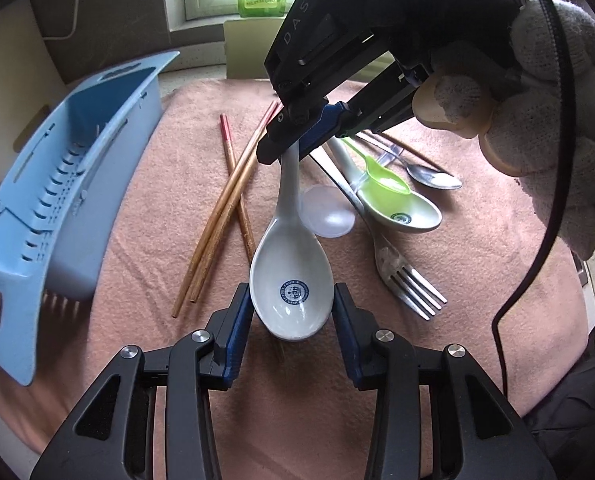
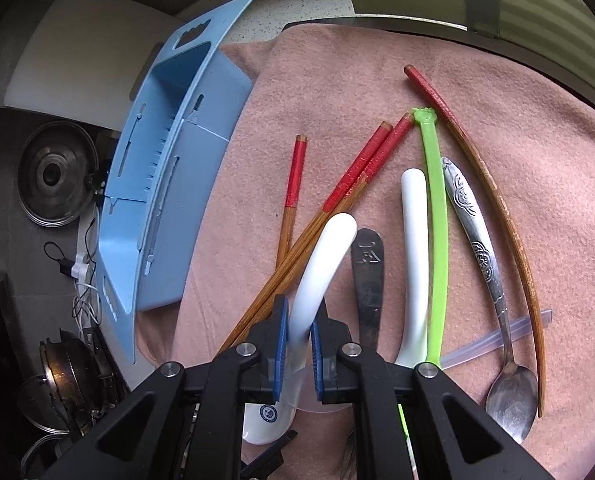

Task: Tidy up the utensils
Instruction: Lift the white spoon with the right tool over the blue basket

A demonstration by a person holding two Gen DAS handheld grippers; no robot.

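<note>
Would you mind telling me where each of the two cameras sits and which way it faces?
Left wrist: on the left gripper, looking down at the white spoon bowl between its fingers; the right gripper and a gloved hand show.
Right wrist: on the right gripper, looking down along the spoon's handle, which it clamps.
Shared: white spoon, chopsticks, blue rack, pink towel.

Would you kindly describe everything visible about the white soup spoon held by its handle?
The white soup spoon looks like glossy ceramic, with a deep oval bowl bearing a round blue stamp and a curved, round-tipped handle. The right gripper is shut on the handle partway along. The bowl sits between the left gripper's fingers, whose pads appear at or just off its rim. The spoon lies over the pink towel, beside the chopsticks, its neck overlapping a clear plastic spoon.
</note>
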